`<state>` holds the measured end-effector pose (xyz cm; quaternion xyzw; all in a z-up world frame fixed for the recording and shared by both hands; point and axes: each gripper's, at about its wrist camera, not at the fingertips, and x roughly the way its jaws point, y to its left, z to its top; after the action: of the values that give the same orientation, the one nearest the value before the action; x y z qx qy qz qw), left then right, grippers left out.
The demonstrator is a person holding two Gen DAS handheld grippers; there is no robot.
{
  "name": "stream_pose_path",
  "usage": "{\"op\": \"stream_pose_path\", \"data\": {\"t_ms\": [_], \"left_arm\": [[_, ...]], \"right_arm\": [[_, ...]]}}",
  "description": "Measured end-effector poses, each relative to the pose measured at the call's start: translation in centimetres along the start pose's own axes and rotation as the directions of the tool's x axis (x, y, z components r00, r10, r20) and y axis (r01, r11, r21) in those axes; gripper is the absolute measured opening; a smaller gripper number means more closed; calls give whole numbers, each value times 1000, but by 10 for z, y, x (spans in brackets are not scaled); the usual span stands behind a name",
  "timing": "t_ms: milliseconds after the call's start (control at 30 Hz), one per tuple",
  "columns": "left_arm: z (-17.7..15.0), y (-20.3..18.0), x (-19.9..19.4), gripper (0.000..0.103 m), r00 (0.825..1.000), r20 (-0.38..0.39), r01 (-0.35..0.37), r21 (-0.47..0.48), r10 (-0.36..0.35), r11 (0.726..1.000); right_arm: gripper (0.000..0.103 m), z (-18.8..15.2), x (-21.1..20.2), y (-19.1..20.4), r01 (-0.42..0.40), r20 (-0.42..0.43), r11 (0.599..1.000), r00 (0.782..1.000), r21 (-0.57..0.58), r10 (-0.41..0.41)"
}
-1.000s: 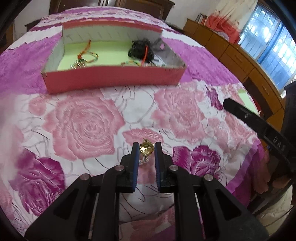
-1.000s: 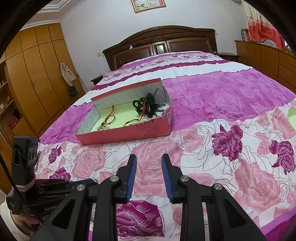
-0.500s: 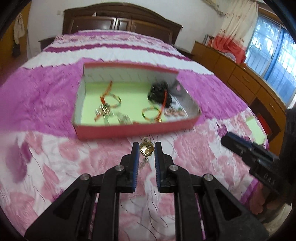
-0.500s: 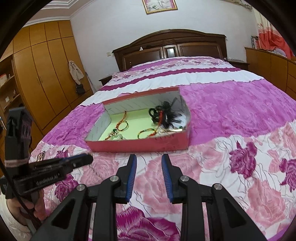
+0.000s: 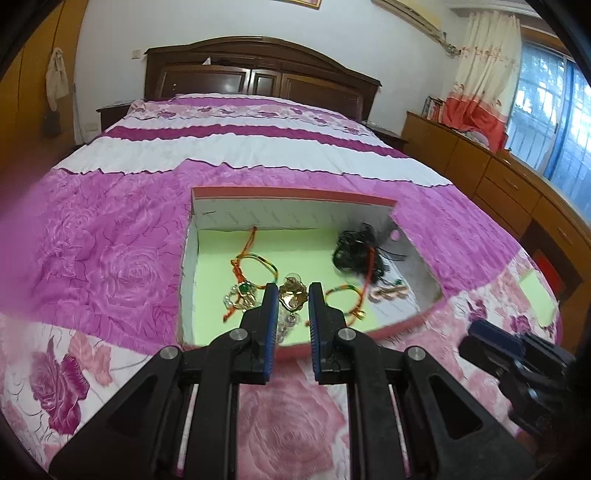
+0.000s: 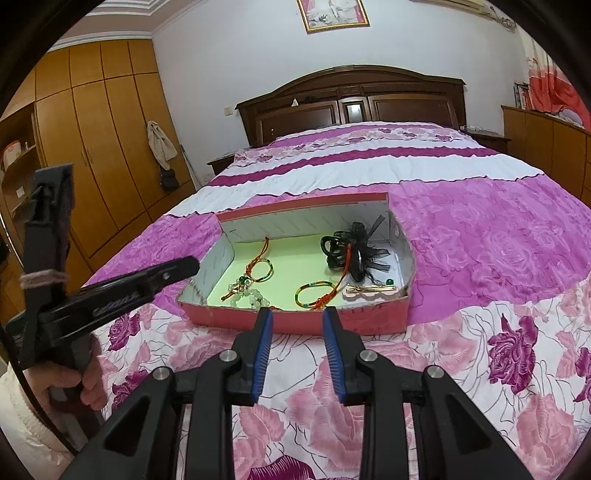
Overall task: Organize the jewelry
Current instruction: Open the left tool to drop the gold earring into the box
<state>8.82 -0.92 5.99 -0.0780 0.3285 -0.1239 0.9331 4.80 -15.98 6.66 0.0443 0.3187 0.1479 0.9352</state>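
Left tongs (image 5: 291,295) pinch a gold earring (image 5: 292,295) over the red box (image 5: 291,195), ready for release inside; right tongs (image 6: 297,317) hang parted, carrying nothing, short of it.

**A:** What surrounds the work area?

**B:** A wide bed with a bedspread (image 6: 480,229) in magenta, white and pink bands, printed with large roses. Behind it stands a dark wooden headboard (image 6: 354,99) with carved panels.

**A:** And the walls?

**B:** White, with a framed picture (image 6: 332,14) hanging above the headboard. To one side runs a tall wooden wardrobe (image 6: 96,147); a pale cloth (image 6: 160,142) hangs from its front.

**A:** Anything on the other side?

**B:** A low wooden dresser (image 5: 491,177) along the wall, beneath a window (image 5: 554,110) with a white and red curtain (image 5: 476,77) drawn beside it.
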Motion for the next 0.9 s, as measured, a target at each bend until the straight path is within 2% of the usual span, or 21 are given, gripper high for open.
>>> {"op": "stream_pose_path", "data": {"t_ms": [200,433,667,900], "left_arm": [[-5,11,23,8,999,-16,-48,-5,48,999],[-14,20,41,8,995,-64,-73,-31,71,997],[-18,25,48,8,991,-101,-90,-46,85,995],[-18,25,43,10,991,-104,-94,-51,89,994]], "right_arm": [[31,-2,6,-6,3,-16,1000,1000,13,-3],[31,-5,15,-11,11,-38,1000,999,24,-11],[31,-6,15,-11,17,-37,1000,999,17,-17],[31,-6,13,-8,29,-33,1000,999,9,-29]]}}
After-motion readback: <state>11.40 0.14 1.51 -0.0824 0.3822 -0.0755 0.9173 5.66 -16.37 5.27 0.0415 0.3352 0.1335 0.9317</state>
